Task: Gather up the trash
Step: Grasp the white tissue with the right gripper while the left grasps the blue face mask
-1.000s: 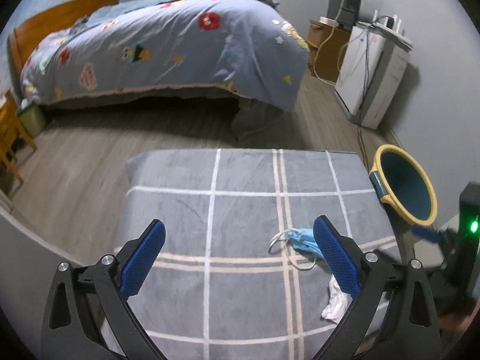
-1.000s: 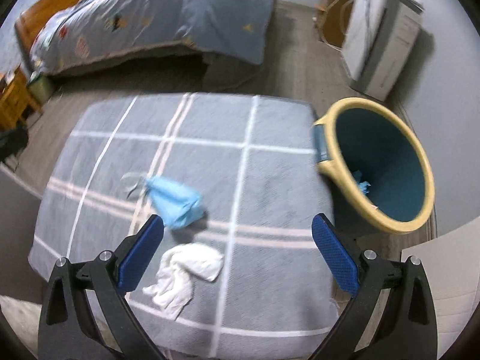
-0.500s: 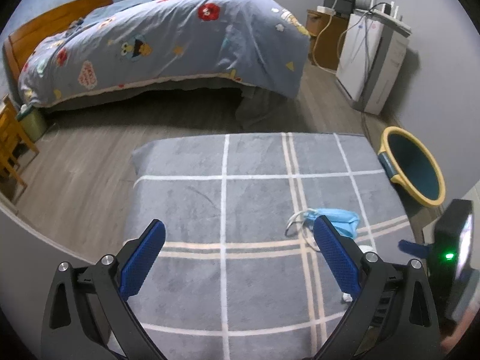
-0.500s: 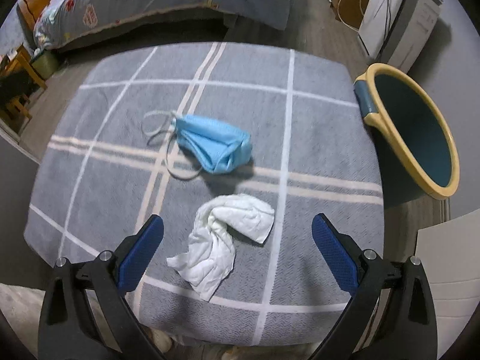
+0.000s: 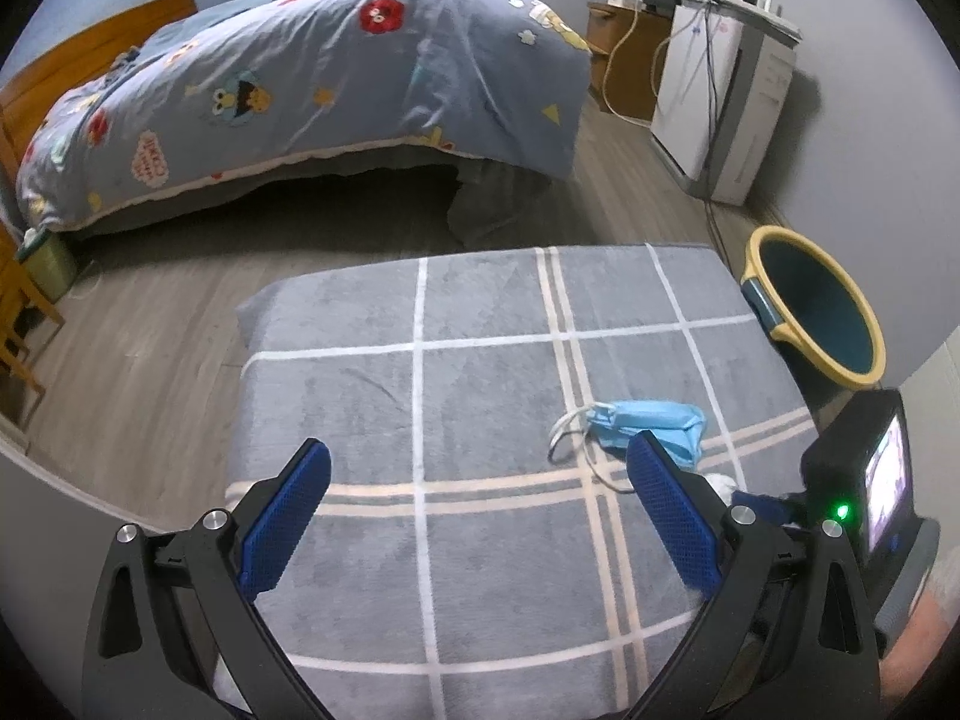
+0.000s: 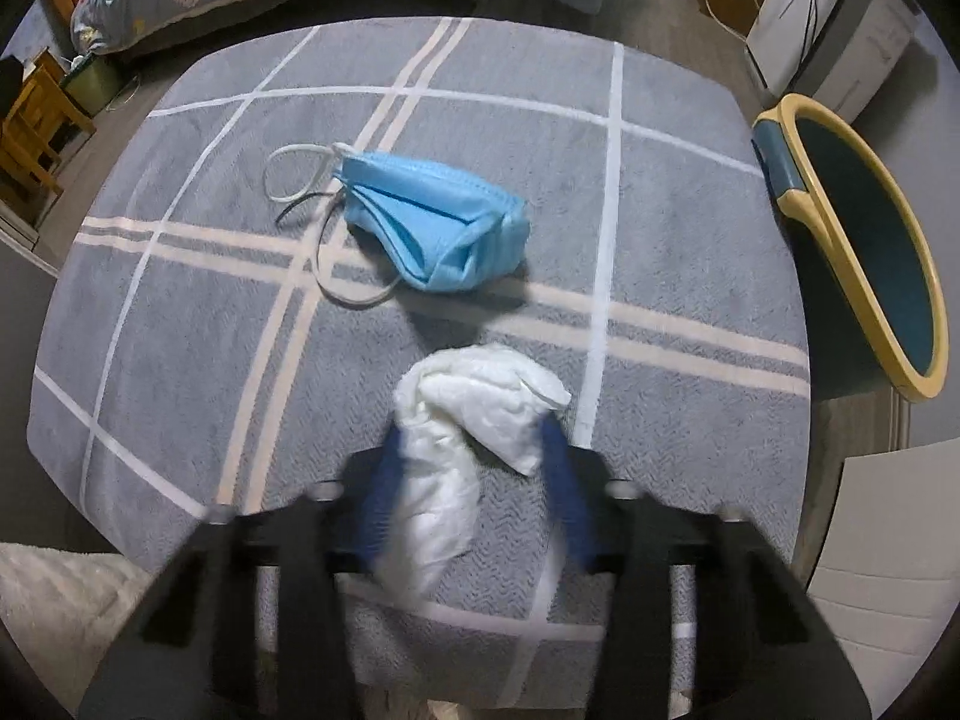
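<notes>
Tissue (image 6: 474, 450) lies crumpled on grey plaid blanket (image 6: 180, 330), near front edge. R gripper (image 6: 468, 474) jaws just been closing, tissue between the blue pads; pads at both its sides, look to be pressing it, blurred tho. Blue mask (image 6: 432, 228) just behind the tissue, apart. Bin (image 6: 864, 252) beside blanket on right, yellow rim. L gripper (image 5: 474, 510) spread wide over blanket, nothing between.

Dim, cool indoor light with soft shadows under the bed (image 5: 336, 78) and blue face mask (image 6: 435, 228), heavy fisheye bending and black corner vignetting in both views, and motion blur smearing the right gripper (image 6: 474, 492), while the left wrist view stays sharp.
</notes>
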Tool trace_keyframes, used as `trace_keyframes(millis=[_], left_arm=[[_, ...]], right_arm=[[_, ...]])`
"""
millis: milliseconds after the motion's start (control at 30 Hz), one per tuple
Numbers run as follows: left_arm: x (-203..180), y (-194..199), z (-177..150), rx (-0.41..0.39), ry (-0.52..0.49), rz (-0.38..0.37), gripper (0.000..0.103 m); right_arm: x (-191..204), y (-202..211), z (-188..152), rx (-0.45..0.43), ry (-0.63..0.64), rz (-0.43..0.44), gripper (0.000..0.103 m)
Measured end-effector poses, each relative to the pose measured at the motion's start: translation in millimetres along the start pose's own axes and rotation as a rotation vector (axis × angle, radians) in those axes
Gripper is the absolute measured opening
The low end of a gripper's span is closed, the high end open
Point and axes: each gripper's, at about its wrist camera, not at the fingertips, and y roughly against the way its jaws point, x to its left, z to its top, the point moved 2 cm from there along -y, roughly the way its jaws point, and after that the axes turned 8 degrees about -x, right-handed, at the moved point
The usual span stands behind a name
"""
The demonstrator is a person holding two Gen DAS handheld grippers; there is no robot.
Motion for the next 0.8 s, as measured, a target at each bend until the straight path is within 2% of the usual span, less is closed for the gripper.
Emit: trace_keyframes(millis=[133, 267, 467, 567, 667, 800], left_arm=[[-8, -6, -2, 0.016, -0.027, 0.003, 0.098], [-15, -12, -1, 0.027, -0.032, -0.007, 0.098], [-41, -29, -5, 0.034, -0.055, -0.028, 0.098], [-59, -42, -11, 0.044, -0.08, -0.027, 0.098], [-76, -54, -18, 0.062, -0.121, -0.03, 0.098], [-98, -73, -25, 0.082, -0.159, -0.064, 0.098]], right_arm=[[-19, 15, 11, 0.006, -0.044, 0.01, 0.017], [-51, 42, 40, -0.008, -0.092, 0.008, 0.017], [-89, 84, 86, -0.131, -0.04, -0.031, 0.017], [-102, 85, 93, -0.171, -0.044, -0.034, 0.017], [-116, 77, 92, -0.16, -0.123, 0.014, 0.017], [-128, 71, 96, -0.147, -0.167, 0.048, 0.017]])
